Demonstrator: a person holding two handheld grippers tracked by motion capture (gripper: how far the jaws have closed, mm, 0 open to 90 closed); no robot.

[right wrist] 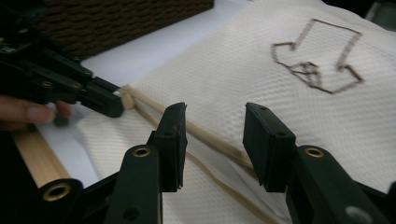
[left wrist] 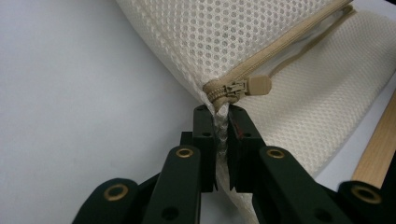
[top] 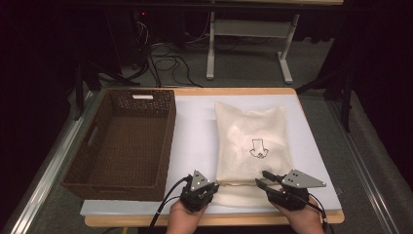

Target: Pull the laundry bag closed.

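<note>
Closest to the lens, the left hand-held gripper (left wrist: 222, 140) has its black jaws pressed together on the corner of the cream mesh zip-up laundry bag (left wrist: 261, 42), pinching the fabric just below the zipper's closed end, where the tan zipper slider with its rubbery pull tab (left wrist: 243, 86) sits right above the jaw tips. From the high view, that bag (top: 253, 141) lies flat on the white worktop (top: 195, 131), just to the right of the dark brown woven wicker basket (top: 124, 141), its near edge at the worktop's front, with a small outlined arrow print (top: 257, 147) on top. Left hand-held gripper (top: 207, 187) sits at the bag's near-left corner; right hand-held gripper (top: 265, 181) is at the bag's near-right edge. Over in the right gripper view, the right hand-held gripper (right wrist: 212, 140) has its jaws spread, hovering over the bag's zipper seam (right wrist: 205, 135) with nothing pinched, and the bag (right wrist: 261, 79) stretches away behind them toward the basket (right wrist: 116, 21).
</note>
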